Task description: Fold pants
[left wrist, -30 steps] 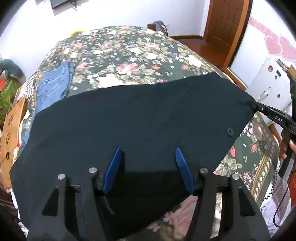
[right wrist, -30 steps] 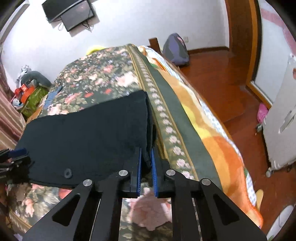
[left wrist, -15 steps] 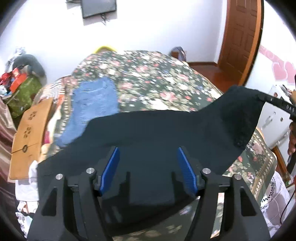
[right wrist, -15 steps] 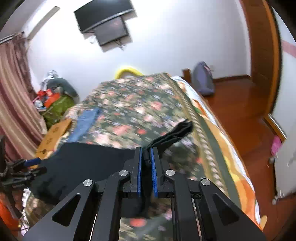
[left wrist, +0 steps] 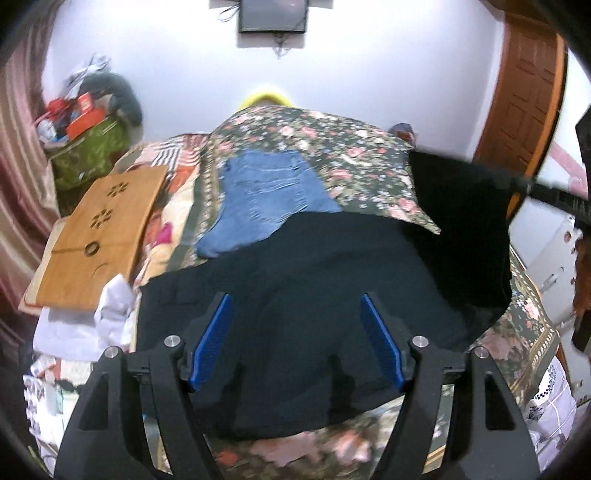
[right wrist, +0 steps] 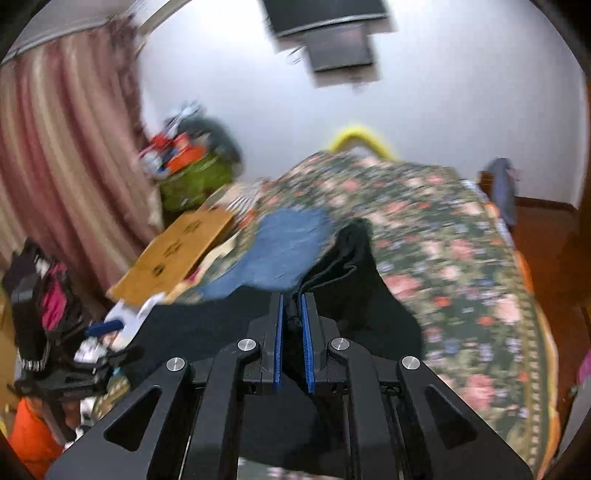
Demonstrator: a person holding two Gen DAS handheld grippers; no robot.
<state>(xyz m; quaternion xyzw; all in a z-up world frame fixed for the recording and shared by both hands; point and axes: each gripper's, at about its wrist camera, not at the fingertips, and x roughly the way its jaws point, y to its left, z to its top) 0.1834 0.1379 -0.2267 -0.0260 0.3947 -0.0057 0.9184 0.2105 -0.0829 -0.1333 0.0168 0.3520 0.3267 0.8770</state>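
Black pants (left wrist: 303,280) lie across the near part of a floral bedspread (left wrist: 332,147). My left gripper (left wrist: 295,343) is open, jaws wide apart, hovering over the pants' near part and holding nothing. My right gripper (right wrist: 291,343) is shut on one end of the black pants (right wrist: 354,266) and holds it lifted above the bed. In the left wrist view that lifted end (left wrist: 461,221) hangs at the right from the right gripper's dark finger (left wrist: 554,195). The right wrist view is blurred.
Folded blue jeans (left wrist: 269,195) lie on the bed beyond the pants. A wooden lap tray (left wrist: 99,229) and white clothes (left wrist: 81,325) sit at the bed's left side. A green bag (left wrist: 85,147), curtain (right wrist: 66,147), wall TV (left wrist: 273,14) and door (left wrist: 524,92) surround the bed.
My right gripper has lifted its end of the pants off the bed and swung it up and leftward. The left gripper stays open over the pants and now looks farther up the bed.
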